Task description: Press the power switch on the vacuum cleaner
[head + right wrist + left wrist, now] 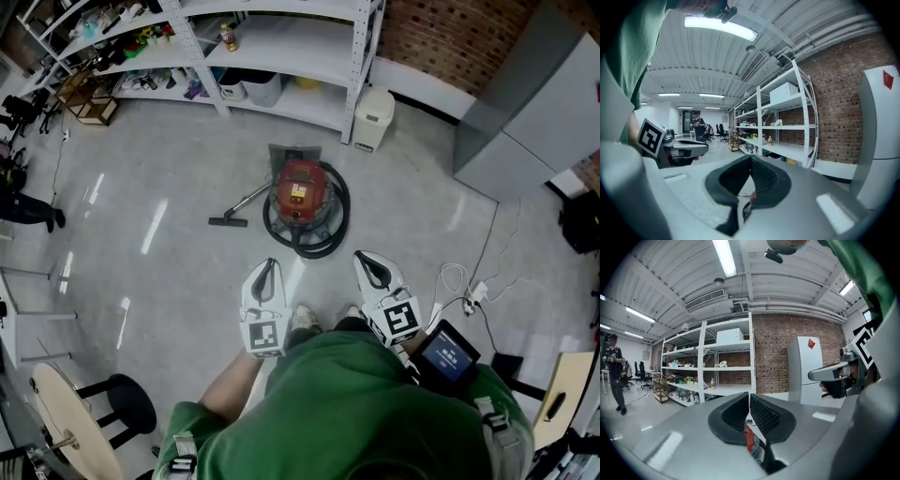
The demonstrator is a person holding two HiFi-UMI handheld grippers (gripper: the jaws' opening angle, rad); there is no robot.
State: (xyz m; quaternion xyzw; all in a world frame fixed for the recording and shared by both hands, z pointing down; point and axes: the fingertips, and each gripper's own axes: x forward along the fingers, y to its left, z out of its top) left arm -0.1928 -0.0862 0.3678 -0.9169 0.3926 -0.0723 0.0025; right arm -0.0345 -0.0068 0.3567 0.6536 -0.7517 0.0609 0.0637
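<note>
Red vacuum (302,192) stands on the floor (169,272) ahead of and below the left gripper (270,264) and right gripper (362,256), both jaws clenched empty, left seemingly slightly nearer.

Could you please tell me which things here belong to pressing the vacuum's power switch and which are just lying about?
Job: vacuum cleaner; left gripper and right gripper, both shut and empty.
Lying about: white bin, shelving, stool, power strip.
</note>
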